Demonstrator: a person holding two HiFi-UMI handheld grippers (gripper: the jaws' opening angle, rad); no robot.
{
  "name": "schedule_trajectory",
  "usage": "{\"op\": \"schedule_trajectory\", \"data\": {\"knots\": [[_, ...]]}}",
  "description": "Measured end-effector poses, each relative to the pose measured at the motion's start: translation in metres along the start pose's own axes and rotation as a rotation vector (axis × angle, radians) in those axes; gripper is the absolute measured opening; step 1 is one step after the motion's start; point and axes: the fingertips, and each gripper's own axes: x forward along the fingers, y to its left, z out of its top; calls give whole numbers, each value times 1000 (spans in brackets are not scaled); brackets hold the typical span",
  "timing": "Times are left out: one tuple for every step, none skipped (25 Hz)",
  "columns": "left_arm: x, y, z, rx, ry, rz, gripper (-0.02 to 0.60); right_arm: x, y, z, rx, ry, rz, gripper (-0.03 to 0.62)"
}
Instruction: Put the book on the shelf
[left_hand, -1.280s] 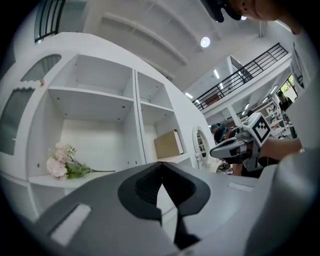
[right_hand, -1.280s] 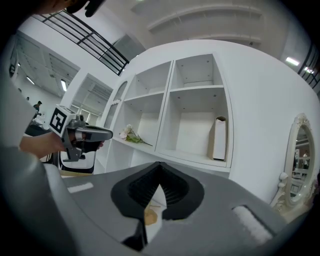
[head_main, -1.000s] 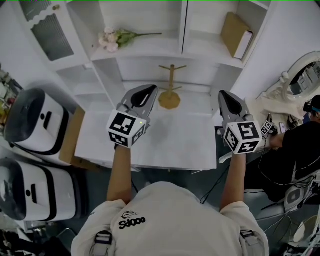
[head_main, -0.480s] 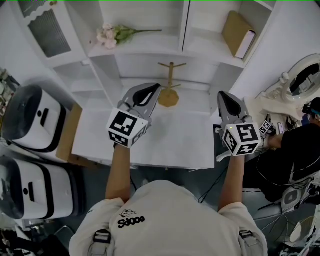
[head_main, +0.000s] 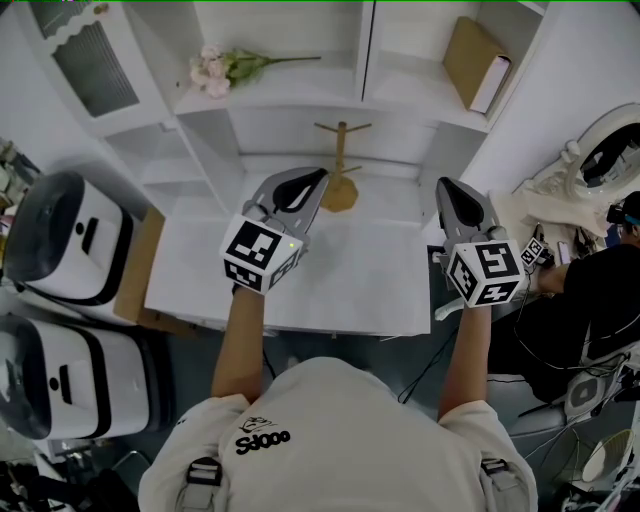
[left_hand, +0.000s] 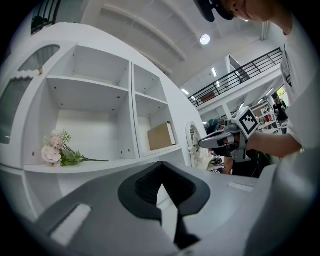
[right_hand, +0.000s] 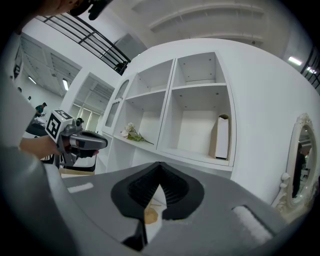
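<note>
A tan book (head_main: 473, 65) leans upright in the upper right compartment of the white shelf unit (head_main: 365, 95); it shows too in the left gripper view (left_hand: 161, 135) and the right gripper view (right_hand: 221, 136). Both grippers hover over the white desk (head_main: 350, 285), well below the book. My left gripper (head_main: 315, 180) is shut with nothing in it, its jaws meeting tip to tip (left_hand: 161, 170). My right gripper (head_main: 447, 188) is also shut and empty (right_hand: 159, 170). Each gripper sees the other: the right gripper (left_hand: 227, 138), the left gripper (right_hand: 82, 141).
Pink flowers (head_main: 215, 72) lie in the upper left compartment. A wooden stand (head_main: 340, 190) sits at the back of the desk between the grippers. Two white appliances (head_main: 65, 240) and a cardboard box (head_main: 135, 270) stand at the left; a seated person (head_main: 600, 290) and an ornate mirror (head_main: 610, 150) are at the right.
The left gripper has drifted slightly right and forward toward the wooden stand. The right gripper has hardly moved. Both stay shut and empty.
</note>
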Motion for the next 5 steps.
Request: {"op": "schedule_trajectory", "data": {"knots": [[1, 0, -1, -1, 1, 0, 17, 0, 0, 0, 2, 0, 0, 2], [1, -1, -1, -1, 2, -1, 17, 0, -1, -1, 3, -1, 0, 2], [2, -1, -2, -2, 2, -1, 17, 1, -1, -1, 4, -1, 0, 2], [3, -1, -3, -2, 3, -1, 17, 1, -2, -1, 3, -2, 0, 2], [3, -1, -3, -3, 3, -1, 17, 2, -2, -2, 3, -2, 0, 2]]}}
